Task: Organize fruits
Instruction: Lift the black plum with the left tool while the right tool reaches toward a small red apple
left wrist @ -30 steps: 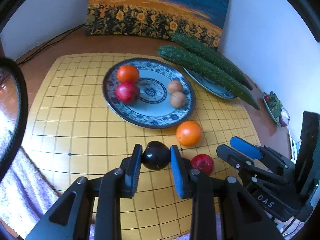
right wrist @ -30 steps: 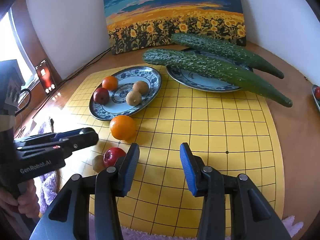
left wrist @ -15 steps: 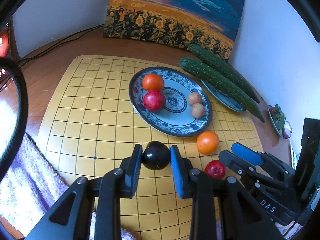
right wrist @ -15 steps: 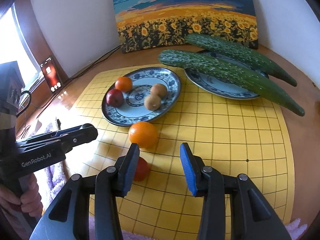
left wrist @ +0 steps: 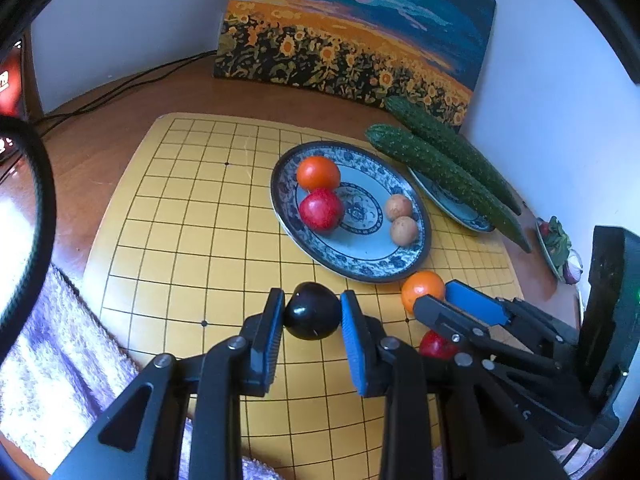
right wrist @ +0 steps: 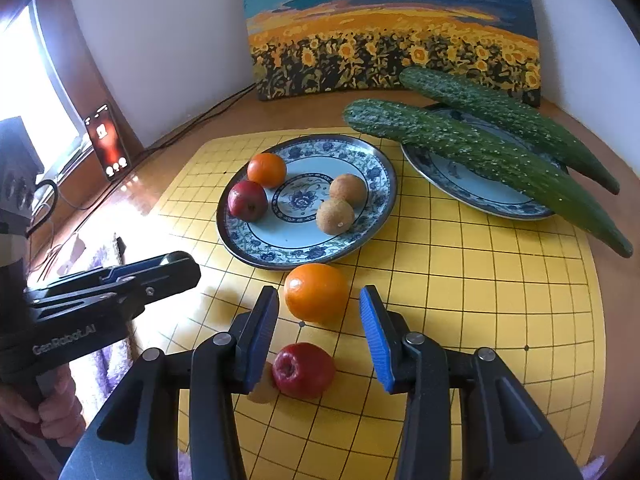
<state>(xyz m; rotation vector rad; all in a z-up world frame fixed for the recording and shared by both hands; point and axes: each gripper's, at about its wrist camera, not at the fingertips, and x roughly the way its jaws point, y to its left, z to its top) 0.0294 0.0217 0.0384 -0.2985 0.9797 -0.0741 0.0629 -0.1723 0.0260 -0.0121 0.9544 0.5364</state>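
My left gripper (left wrist: pixel 312 307) is shut on a dark, plum-like fruit (left wrist: pixel 312 322), held above the yellow grid board (left wrist: pixel 180 240). Beyond it stands a blue-patterned plate (left wrist: pixel 360 276) with a small orange fruit (left wrist: pixel 318 173), a red apple (left wrist: pixel 321 209) and two brown fruits (left wrist: pixel 404 230). My right gripper (right wrist: pixel 319 300) is open over the board. A loose orange (right wrist: pixel 316 292) shows between its fingertips and a red apple (right wrist: pixel 304 370) lies lower between its fingers, neither touched. A small brownish fruit (right wrist: pixel 262 388) is half hidden behind the left finger.
A second plate (right wrist: pixel 480 200) at the back right carries two long cucumbers (right wrist: pixel 460 144). A sunflower painting (right wrist: pixel 392 40) leans on the wall. A phone (right wrist: pixel 108 140) and cables stand at the left, and a fuzzy purple cloth (left wrist: pixel 52 360) lies at the board's near edge.
My right gripper has moved left, so the orange and red apple now lie between its fingers. The left gripper shifted sideways with the dark fruit; the plate now sits further right in its view.
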